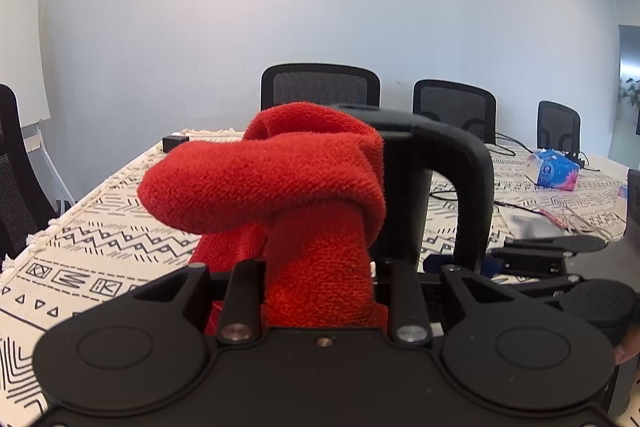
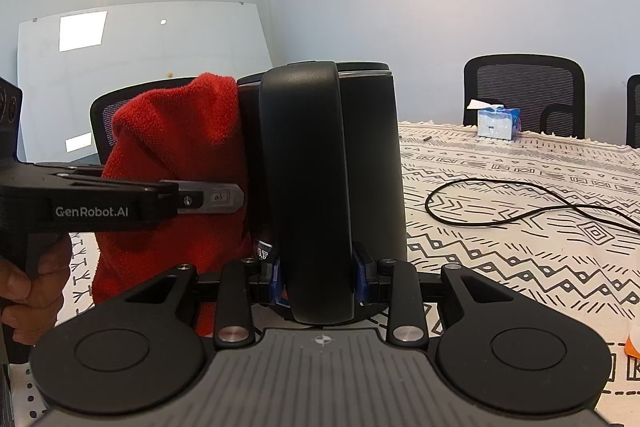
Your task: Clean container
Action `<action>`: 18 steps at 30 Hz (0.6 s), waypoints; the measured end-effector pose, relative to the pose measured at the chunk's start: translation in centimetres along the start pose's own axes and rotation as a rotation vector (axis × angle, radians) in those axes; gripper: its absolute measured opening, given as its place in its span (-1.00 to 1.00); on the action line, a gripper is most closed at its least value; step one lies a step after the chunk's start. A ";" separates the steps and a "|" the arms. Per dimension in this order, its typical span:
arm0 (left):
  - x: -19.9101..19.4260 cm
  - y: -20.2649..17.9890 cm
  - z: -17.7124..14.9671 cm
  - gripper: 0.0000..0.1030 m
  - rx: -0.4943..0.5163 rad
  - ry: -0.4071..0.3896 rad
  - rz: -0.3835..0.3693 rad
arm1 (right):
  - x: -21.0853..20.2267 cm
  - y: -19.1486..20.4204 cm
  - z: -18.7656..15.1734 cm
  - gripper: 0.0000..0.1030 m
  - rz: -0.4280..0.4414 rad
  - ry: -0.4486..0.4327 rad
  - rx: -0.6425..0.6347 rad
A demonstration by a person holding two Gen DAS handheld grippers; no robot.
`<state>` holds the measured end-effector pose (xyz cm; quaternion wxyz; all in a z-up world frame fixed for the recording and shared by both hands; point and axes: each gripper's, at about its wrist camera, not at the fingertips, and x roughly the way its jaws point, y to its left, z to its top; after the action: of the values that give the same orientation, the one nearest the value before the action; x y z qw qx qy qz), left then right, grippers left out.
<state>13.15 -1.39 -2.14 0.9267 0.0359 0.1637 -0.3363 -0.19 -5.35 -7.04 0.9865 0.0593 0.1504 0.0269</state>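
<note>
The container is a black kettle-like jug (image 2: 368,163) with a big loop handle (image 2: 308,187), standing on the patterned tablecloth. My right gripper (image 2: 318,281) is shut on the handle's lower part, blue pads on both sides. My left gripper (image 1: 318,291) is shut on a red fleece cloth (image 1: 280,187), which bulges out ahead of the fingers and presses against the jug's side beside the handle (image 1: 460,187). In the right wrist view the red cloth (image 2: 172,155) lies against the jug's left side, with the left gripper's body (image 2: 92,203) in front of it.
A blue tissue box (image 1: 554,171) lies right of the jug; it also shows at the far edge (image 2: 498,123). A black cable (image 2: 500,215) loops across the cloth. Black office chairs (image 1: 320,85) line the far side. A small black box (image 1: 175,142) sits at the far corner.
</note>
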 end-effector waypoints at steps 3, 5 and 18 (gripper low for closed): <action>0.1 -0.2 -0.3 -0.41 0.007 -0.002 0.000 | 0.1 0.0 0.1 -0.40 0.000 0.000 0.000; 0.3 -0.2 -0.8 -0.41 0.006 0.009 0.002 | 0.1 -0.1 0.1 -0.40 0.000 0.000 0.000; 0.2 0.0 -0.1 -0.40 0.002 -0.007 -0.001 | 0.0 -0.1 0.1 -0.40 -0.001 0.001 0.000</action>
<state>13.28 -1.53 -2.27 0.9271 0.0354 0.1603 -0.3369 -0.15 -5.46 -6.99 0.9864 0.0594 0.1510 0.0264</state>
